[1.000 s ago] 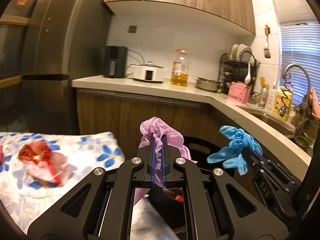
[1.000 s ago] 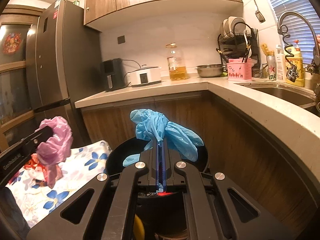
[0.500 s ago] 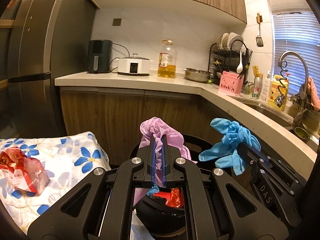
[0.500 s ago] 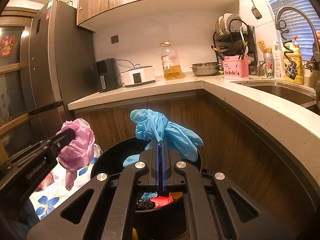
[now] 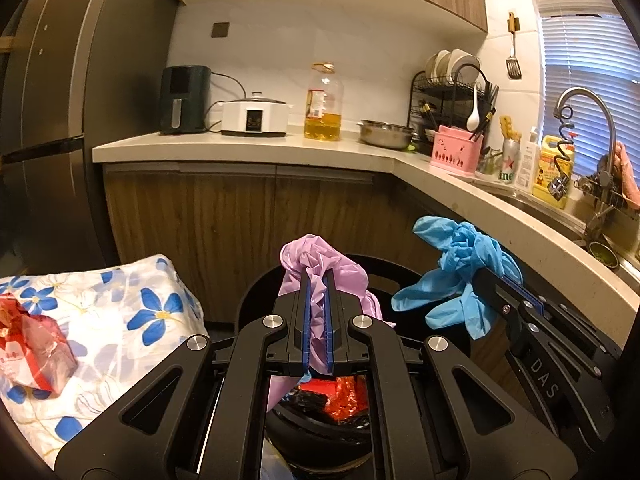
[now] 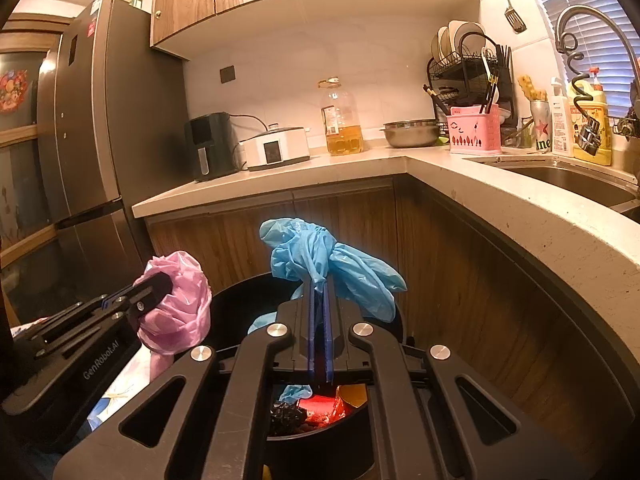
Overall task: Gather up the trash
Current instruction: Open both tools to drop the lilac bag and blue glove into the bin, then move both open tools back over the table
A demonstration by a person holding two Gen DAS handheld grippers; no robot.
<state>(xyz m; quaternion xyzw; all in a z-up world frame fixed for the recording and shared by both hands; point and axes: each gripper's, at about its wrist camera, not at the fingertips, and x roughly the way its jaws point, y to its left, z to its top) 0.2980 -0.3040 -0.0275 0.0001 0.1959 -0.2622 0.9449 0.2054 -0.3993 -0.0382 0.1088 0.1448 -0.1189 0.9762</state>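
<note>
Two gloves are held at frame centre: a pink glove (image 5: 316, 276) clamped in the closed left tool (image 5: 318, 304), a blue glove (image 6: 320, 260) in the closed right tool (image 6: 319, 308), each bunched upward, fingers drooping right. One black bin (image 6: 240, 304) of red wrappers is seen below both, with a floral-clothed worktop (image 5: 132, 320) at lower left.

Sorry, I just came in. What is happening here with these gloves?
A person is clearing trash with two handheld grippers. The left gripper is shut on a pink glove, and the right gripper is shut on a blue glove. Both hang over the black bin, which already holds red wrappers. Neither glove is released yet.
</note>
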